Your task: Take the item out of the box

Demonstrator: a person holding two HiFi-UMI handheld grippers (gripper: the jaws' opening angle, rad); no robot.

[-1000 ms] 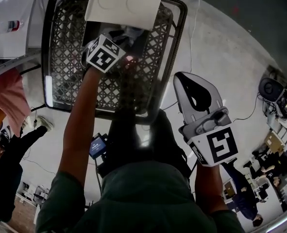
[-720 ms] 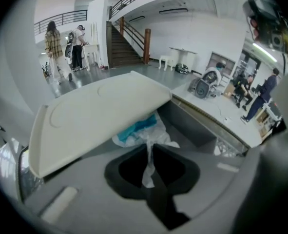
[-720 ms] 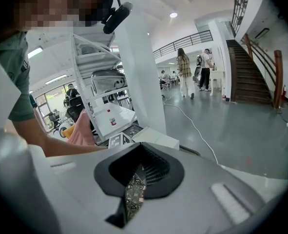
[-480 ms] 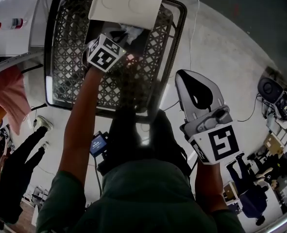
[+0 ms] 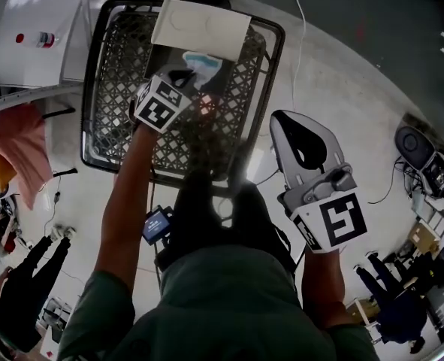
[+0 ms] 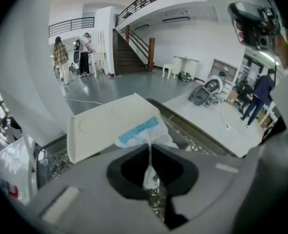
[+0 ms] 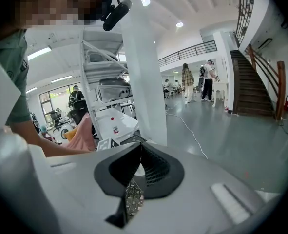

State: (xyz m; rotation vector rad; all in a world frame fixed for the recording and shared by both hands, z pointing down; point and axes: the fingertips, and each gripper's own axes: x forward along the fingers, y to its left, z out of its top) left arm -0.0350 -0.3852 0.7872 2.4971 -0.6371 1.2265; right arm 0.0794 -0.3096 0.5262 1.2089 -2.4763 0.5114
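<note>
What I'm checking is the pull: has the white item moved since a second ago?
Yes, slightly: the item now shows its blue band below the box flap, drawn toward the left gripper, whose fingers are closing on it.

Crumpled white-and-blue packet (image 6: 140,132) just beside white box (image 6: 101,126).

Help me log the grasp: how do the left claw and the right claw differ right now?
The left claw is closing on a crinkled white-and-blue packet; the right claw is shut on nothing. The left claw is over the black plastic lattice basket; the right claw hangs outside it. Both have grey bodies.
</note>
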